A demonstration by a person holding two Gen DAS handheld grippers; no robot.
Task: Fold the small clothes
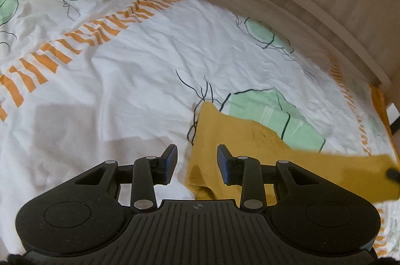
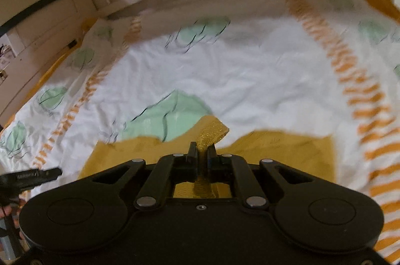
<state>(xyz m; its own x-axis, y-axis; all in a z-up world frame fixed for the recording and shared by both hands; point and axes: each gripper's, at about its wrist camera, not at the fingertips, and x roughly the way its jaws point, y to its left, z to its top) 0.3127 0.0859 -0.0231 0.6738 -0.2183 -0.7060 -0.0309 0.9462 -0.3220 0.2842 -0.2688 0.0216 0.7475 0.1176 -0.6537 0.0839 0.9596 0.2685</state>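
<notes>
Soft, even indoor light, fairly bright on the white bedding [image 1: 140, 69]. Left wrist view mostly sharp; yellow cloth [image 1: 240, 140] smears at right edge. Right wrist view motion-blurred throughout, worst upper half. Fisheye bends the bed rail [image 1: 312, 4]; corners dark. Faint shadow lower left.

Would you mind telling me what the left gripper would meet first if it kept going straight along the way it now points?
Most likely the mustard-yellow garment: the left gripper has its jaws open, angled down over the garment's near edge where it lies on the white patterned bedcover. Depth is unclear, so it might touch the bedcover beside that edge instead.
</notes>
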